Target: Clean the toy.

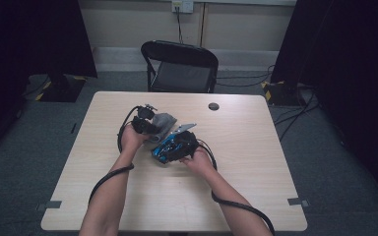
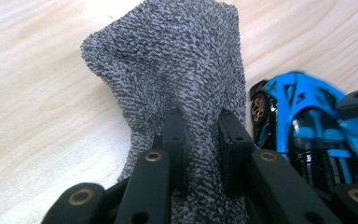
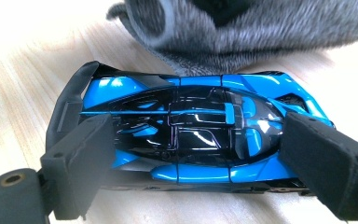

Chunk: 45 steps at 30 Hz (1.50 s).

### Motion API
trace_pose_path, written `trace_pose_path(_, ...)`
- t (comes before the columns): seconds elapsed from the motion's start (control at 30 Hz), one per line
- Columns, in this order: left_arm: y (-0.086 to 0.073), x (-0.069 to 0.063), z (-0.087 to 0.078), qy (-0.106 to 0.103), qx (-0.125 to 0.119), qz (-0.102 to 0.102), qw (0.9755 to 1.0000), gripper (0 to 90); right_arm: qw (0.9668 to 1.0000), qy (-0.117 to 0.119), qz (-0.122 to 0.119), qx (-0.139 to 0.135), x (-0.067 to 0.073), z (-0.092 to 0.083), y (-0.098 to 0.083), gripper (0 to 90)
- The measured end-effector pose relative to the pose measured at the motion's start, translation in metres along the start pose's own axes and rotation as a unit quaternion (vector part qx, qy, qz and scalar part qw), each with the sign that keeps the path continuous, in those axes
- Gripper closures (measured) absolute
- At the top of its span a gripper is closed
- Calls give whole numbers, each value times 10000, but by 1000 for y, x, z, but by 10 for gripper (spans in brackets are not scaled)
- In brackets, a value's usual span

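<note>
Cloth (image 2: 168,70): grey, pinched by left gripper (image 2: 200,135), frame centre.
Car (image 3: 186,135): blue, clamped lengthwise by right gripper (image 3: 191,158).
Table (image 1: 256,162): pale wood.
Chair (image 1: 179,66): black, upper centre.
Floor (image 1: 29,142): grey carpet.

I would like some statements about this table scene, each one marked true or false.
1. The left gripper is shut on the grey cloth. True.
2. The toy car is red. False: it is blue and black.
3. The right gripper has its jaws at the two ends of the toy car. True.
4. The grey cloth lies on the black chair. False: it is over the wooden table, beside the car.
</note>
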<state>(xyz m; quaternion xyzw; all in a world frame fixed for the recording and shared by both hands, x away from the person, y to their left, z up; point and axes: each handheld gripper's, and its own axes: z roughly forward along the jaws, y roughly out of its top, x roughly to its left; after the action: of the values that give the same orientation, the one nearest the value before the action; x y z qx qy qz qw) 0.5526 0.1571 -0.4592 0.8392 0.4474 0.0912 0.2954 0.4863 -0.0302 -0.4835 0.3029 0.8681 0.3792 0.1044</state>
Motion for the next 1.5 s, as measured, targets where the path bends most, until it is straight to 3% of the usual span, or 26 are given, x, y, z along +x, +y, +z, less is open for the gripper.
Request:
trace_pose_path(0.23, 0, -7, 13, -87, 184, 201, 9996, 755, 10000, -7, 0, 12, 0, 0, 0, 101)
trace_pose_path(0.7, -1, -13, 13, -297, 353, 472, 9978, 763, 10000, -17, -7, 45, 0, 0, 1, 101)
trace_pose_path(1.5, -15, -9, -1, -439, 384, 405, 9975, 766, 10000, -15, -4, 58, 0, 0, 1, 100)
